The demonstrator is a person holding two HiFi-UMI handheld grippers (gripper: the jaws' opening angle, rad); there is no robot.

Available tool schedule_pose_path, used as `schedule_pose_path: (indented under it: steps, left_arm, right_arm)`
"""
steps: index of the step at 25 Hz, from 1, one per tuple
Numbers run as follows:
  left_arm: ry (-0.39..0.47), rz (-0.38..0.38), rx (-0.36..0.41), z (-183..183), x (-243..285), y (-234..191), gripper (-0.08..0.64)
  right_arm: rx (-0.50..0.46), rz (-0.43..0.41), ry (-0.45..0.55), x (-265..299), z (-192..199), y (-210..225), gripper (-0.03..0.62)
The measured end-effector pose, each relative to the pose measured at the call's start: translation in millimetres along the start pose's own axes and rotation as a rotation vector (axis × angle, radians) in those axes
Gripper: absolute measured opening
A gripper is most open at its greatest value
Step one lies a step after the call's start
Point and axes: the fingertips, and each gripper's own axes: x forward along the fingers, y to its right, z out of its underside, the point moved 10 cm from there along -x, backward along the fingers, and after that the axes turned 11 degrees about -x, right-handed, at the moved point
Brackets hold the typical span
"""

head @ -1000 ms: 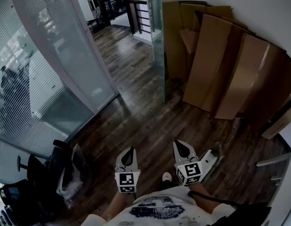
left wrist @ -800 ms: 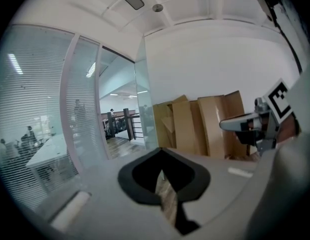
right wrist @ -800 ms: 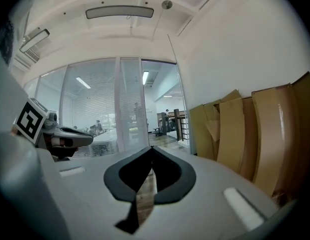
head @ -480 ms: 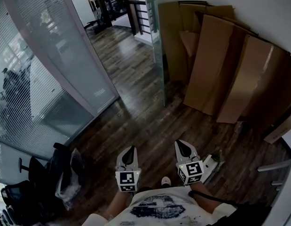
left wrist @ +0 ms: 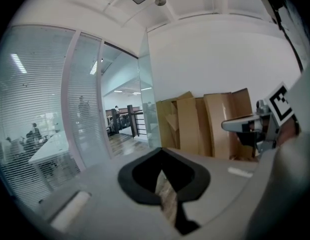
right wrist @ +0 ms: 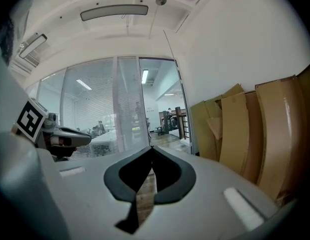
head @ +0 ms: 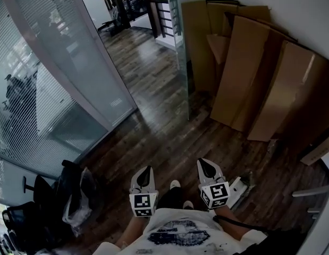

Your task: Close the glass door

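Ahead of me in the head view, the glass door (head: 179, 52) stands open, a pale translucent pane seen nearly edge-on, beside leaning cardboard (head: 260, 73). Left gripper view: my left gripper (left wrist: 162, 151) is closed and empty (door well ahead). Right gripper view: my right gripper (right wrist: 152, 149) is closed too, holding nothing.

Floor (head: 153, 84): dark wood planks, smooth, with a low sheen. Glass door (head: 180, 47): clear glass, glossy, green-tinted at its edge. Partition (head: 58, 84): glass with fine frosted stripes, set in pale matt frames. Cardboard sheets (head: 249, 73): brown and matt; one panel shows a faint gloss. Wall (head: 276, 4): white, matt. Left tongs (left wrist: 162, 151) and right tongs (right wrist: 152, 149): matt grey plastic with black matt pads (right wrist: 170, 179).
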Motion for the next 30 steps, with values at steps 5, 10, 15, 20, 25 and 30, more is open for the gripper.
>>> schedule_pose_path:
  steps: [5, 10, 15, 20, 25, 30]
  left_arm:
    - [0.002, 0.026, -0.002, -5.1, 32.5, -2.0, 0.003]
    - [-0.004, 0.062, 0.001, -21.5, 73.6, -7.0, 0.003]
    - [-0.011, 0.072, 0.01, -35.2, 111.7, -20.5, 0.003]
    - [-0.018, 0.075, -0.002, -44.8, 144.3, -40.7, 0.003]
    - [-0.013, 0.085, -0.004, -60.1, 175.7, -62.0, 0.002]
    - [-0.006, 0.084, -0.014, -72.3, 206.5, -84.2, 0.002]
  right_arm:
    - [0.003, 0.029, -0.019, 15.6, 2.0, 17.9, 0.008]
    - [0.006, 0.052, -0.037, 41.4, -3.6, 35.7, 0.008]
    - [-0.001, 0.055, -0.035, 81.3, -13.7, 51.2, 0.008]
    - [-0.005, 0.052, -0.032, 118.6, -23.9, 56.6, 0.008]
    - [-0.012, 0.06, -0.032, 154.5, -36.6, 61.6, 0.008]
    - [-0.027, 0.054, -0.039, 192.8, -44.2, 67.2, 0.008]
